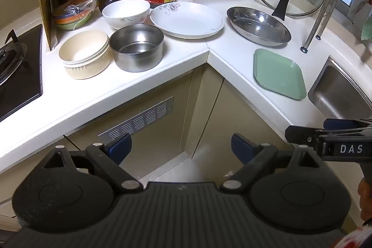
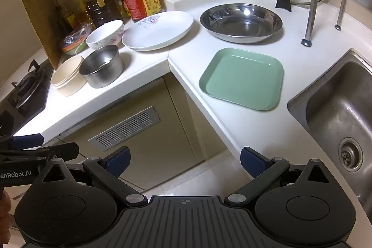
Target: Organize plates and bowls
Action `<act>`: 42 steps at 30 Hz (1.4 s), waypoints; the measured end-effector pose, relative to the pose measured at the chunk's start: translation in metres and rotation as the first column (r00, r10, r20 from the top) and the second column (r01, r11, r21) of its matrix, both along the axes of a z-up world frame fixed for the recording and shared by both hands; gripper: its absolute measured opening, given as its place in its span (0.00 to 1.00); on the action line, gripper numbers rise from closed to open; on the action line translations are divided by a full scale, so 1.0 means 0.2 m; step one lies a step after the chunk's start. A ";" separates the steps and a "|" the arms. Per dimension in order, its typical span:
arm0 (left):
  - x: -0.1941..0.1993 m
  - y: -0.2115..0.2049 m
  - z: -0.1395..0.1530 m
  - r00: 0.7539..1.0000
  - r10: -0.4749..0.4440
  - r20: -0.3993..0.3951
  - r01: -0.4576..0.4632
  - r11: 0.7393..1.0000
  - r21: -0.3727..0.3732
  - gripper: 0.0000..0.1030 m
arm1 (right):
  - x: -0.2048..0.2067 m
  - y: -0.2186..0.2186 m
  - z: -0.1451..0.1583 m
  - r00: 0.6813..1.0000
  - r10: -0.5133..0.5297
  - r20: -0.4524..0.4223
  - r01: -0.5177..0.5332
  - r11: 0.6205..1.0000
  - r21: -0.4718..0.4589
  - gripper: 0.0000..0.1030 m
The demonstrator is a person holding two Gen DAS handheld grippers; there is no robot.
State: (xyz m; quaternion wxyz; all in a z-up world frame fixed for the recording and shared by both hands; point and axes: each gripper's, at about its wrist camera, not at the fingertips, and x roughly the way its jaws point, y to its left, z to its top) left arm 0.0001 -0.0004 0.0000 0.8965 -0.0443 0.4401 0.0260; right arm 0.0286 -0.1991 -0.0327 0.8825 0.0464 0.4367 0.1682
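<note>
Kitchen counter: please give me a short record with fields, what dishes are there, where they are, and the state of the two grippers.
bowls: white bowl, cream bowl and steel bowl, grouped on the counter's left part
plates: white plate, steel dish, green square plate
stacking: none stacked yet
sink: right of the green square plate
left gripper: open, holds nothing
right gripper: open, holds nothing
</note>
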 end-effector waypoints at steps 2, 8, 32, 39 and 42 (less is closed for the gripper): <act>0.00 0.00 0.00 1.000 0.001 0.002 -0.001 1.000 0.000 0.89 | 0.00 0.00 0.00 1.000 0.000 0.004 0.000 1.000 -0.003 0.97; 0.00 0.00 0.00 1.000 -0.001 0.003 0.001 1.000 0.000 0.89 | 0.01 -0.01 0.00 1.000 0.000 0.002 0.000 1.000 -0.002 0.97; 0.02 0.00 0.02 1.000 -0.005 0.004 0.005 1.000 -0.003 0.89 | 0.00 -0.01 0.00 1.000 0.002 0.004 -0.002 1.000 -0.003 0.97; 0.01 0.01 0.02 1.000 -0.007 0.007 0.007 1.000 -0.006 0.89 | -0.01 -0.01 0.01 1.000 0.003 0.009 -0.003 1.000 -0.005 0.97; -0.01 0.03 0.03 1.000 -0.005 0.012 0.005 1.000 -0.005 0.89 | -0.01 -0.01 0.02 1.000 0.003 0.009 -0.003 1.000 -0.005 0.97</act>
